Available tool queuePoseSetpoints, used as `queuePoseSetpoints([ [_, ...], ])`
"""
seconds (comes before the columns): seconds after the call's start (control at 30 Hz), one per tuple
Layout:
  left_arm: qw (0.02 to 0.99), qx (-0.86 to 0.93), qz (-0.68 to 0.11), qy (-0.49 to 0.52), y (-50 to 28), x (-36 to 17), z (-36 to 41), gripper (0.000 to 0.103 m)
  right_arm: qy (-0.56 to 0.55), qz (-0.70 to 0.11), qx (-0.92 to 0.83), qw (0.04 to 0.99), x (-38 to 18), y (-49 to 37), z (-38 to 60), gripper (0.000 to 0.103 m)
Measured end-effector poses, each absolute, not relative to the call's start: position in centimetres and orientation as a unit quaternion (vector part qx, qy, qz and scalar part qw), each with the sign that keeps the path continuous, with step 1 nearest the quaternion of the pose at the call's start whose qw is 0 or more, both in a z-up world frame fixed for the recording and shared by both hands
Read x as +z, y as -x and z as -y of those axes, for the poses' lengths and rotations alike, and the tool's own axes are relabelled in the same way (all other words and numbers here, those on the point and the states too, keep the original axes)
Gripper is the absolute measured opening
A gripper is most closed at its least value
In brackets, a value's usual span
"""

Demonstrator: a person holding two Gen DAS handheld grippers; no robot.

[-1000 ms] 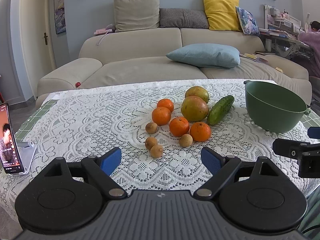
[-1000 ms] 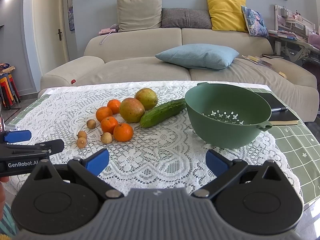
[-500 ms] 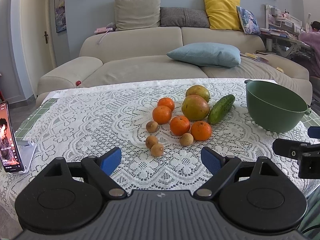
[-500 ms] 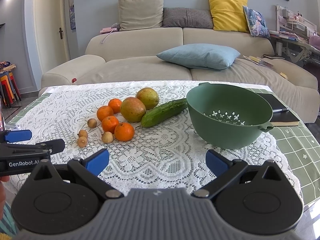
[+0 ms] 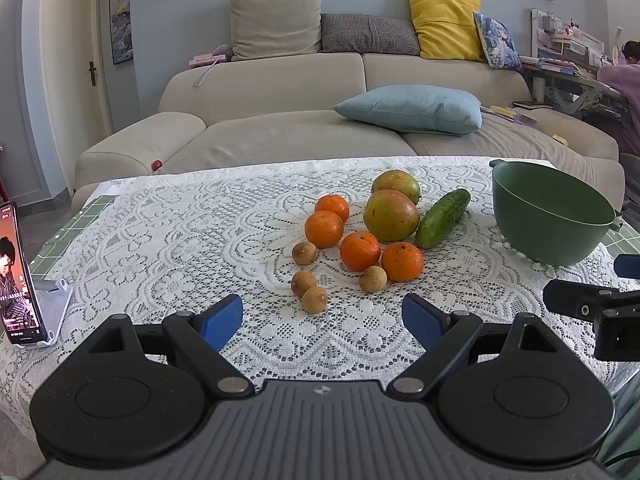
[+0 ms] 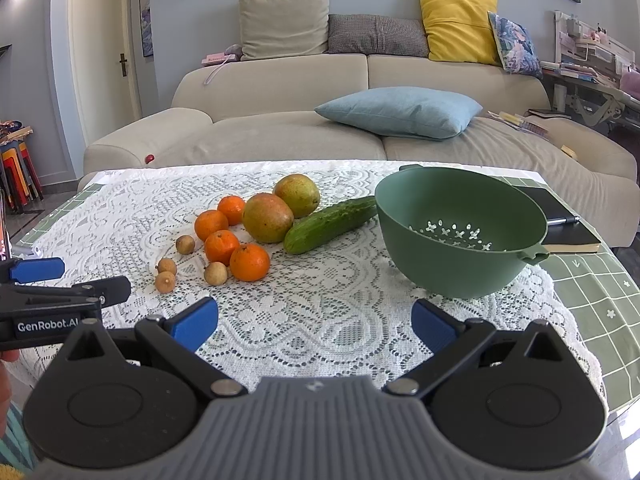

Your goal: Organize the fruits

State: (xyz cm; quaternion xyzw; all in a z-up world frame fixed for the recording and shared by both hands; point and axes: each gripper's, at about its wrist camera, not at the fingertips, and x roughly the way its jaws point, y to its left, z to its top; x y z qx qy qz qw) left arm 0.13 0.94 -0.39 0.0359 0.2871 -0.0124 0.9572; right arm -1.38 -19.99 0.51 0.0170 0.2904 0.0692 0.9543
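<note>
Both tongs hover low over the near edge of the bench (image 5: 160, 232), each spread wide and holding nothing. The left tongs (image 5: 322, 322) point at the fruit; the right tongs (image 6: 314, 322) point at bare lace between the fruit and the colander (image 6: 460, 240).

The fruit lies in one loose cluster mid-bench, all outside the colander. Two mangoes (image 5: 391, 215) sit one behind the other, the far one partly hidden by the near one. A cucumber (image 5: 442, 218) lies slantwise just right of them, its far end close to the colander; whether they touch cannot be told. Four oranges (image 5: 324, 229) sit left of and in front of the mangoes, packed close. Four small brown fruits (image 5: 314, 299), perhaps longans, lie nearest the tongs; two of them touch, and one sits against the front oranges.

The colander stands upright to the right; its holed bottom shows only in the right view and is empty. Beyond it a dark notebook (image 6: 560, 224) with a pen is partly hidden by the rim. At the left edge a phone (image 5: 18, 276) leans in a stand, cut off by the frame. Each tongs shows only in part at the edge of the other's view.
</note>
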Motion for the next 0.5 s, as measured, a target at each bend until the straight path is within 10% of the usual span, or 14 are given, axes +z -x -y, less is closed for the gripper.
queuePoseSetpoints([
  [0.5,0.955,-0.015,-0.296,-0.032,-1.05,-0.77,-1.56,0.103,-0.016,-0.299,0.076,0.951,0.02,0.46,19.55,0.099],
])
